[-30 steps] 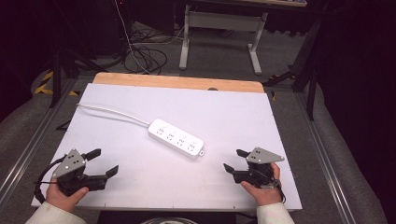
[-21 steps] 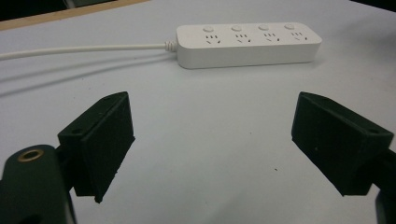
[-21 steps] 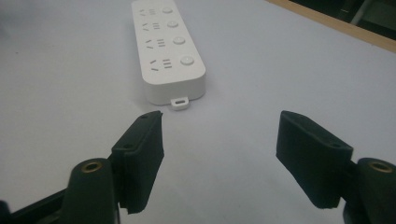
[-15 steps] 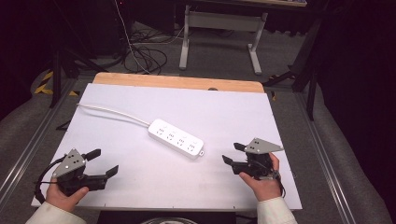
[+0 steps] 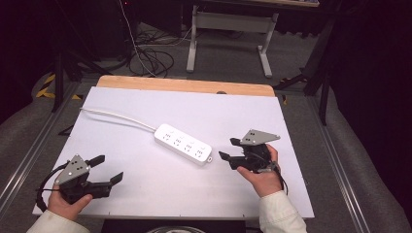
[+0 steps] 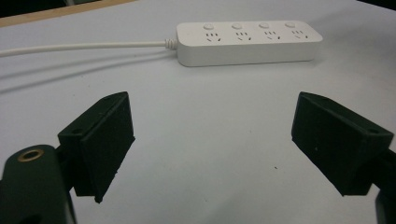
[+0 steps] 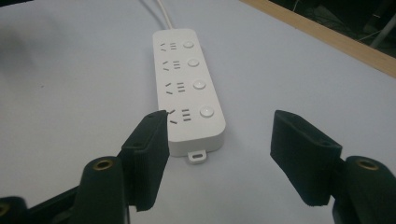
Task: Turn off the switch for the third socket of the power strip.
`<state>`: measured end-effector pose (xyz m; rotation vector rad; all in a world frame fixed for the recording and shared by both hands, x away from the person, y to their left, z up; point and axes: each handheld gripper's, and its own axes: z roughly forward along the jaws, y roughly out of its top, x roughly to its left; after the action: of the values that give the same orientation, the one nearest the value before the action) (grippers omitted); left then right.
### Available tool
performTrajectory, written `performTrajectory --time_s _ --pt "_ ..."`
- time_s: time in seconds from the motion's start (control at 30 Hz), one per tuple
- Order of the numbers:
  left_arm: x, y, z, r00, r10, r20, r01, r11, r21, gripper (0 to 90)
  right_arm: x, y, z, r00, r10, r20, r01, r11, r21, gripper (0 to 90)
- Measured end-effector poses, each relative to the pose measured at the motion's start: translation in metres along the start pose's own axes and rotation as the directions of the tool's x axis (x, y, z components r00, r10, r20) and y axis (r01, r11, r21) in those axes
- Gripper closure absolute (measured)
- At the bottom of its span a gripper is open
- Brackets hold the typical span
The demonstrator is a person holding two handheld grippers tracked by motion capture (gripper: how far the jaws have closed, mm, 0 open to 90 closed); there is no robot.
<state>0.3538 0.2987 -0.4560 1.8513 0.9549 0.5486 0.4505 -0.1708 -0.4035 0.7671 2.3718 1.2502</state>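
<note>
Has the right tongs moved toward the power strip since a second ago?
Yes. In the high view the right tongs have gone from the table's near right part toward the power strip's end, jaws closing a little, nothing between them.

I judge this a lab or recording studio: white-topped table with a wooden edge, black curtains all round, loose cables on grey carpet, and a metal-legged workbench behind.
</note>
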Motion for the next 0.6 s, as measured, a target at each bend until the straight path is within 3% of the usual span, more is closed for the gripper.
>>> performTrajectory --time_s 0.6 --pt "0.000 0.000 0.000 1.0000 -0.004 -0.005 0.004 1.0000 0.005 13.4 0.003 0.036 0.029 0.9986 -0.040 -0.035 0.041 0.999 0.032 43.2"
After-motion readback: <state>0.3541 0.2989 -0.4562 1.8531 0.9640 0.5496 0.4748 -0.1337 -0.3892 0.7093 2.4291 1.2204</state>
